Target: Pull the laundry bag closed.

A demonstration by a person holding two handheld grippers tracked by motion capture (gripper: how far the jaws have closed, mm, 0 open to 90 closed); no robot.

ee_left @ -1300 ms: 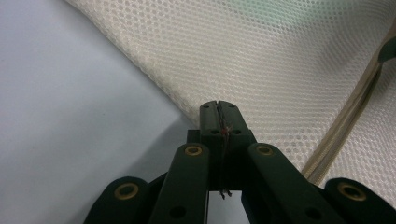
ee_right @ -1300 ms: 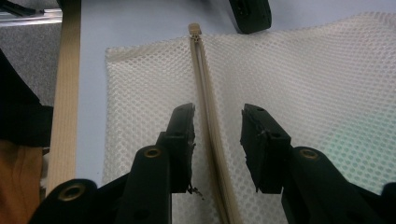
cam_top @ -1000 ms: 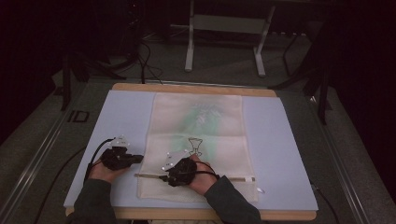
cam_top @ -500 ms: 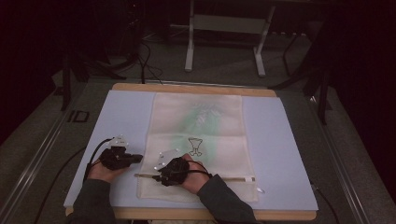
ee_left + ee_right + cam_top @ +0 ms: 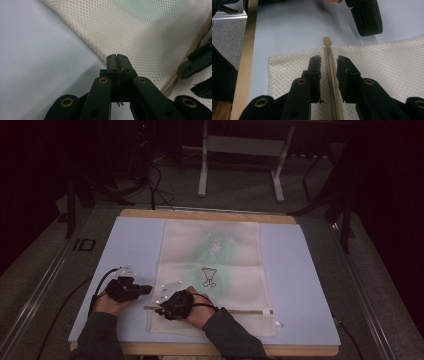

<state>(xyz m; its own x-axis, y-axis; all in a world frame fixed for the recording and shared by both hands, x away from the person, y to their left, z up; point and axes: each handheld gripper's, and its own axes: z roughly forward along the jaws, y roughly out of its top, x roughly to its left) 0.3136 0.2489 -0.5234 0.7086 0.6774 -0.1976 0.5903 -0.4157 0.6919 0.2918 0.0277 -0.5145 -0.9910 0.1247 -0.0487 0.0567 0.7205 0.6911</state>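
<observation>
A cream mesh bag [image 5: 212,265] lies flat on the light blue mat [image 5: 135,245]. Its tan zipper [image 5: 240,311] runs along the near edge. My right gripper [image 5: 160,309] sits at the zipper's left end. Its jaws have just been closing and stand open either side of the zipper [image 5: 332,82], with a gap on both sides. The zipper's end tab [image 5: 327,40] lies just ahead. My left gripper [image 5: 149,289] is shut, its tips [image 5: 117,58] at the bag's left edge [image 5: 82,42]. Whether mesh is caught between them I cannot tell.
A faint green shape and a small dark figure [image 5: 210,277] show on the bag. The wooden table edge [image 5: 200,214] borders the mat at the far side. A metal stand [image 5: 240,160] and cables [image 5: 155,185] are on the floor beyond. The left gripper's body [image 5: 365,17] is close ahead of the right one.
My right gripper has slid left along the zipper toward the bag's left end, and its jaws have narrowed. The left gripper has stayed where it was.
</observation>
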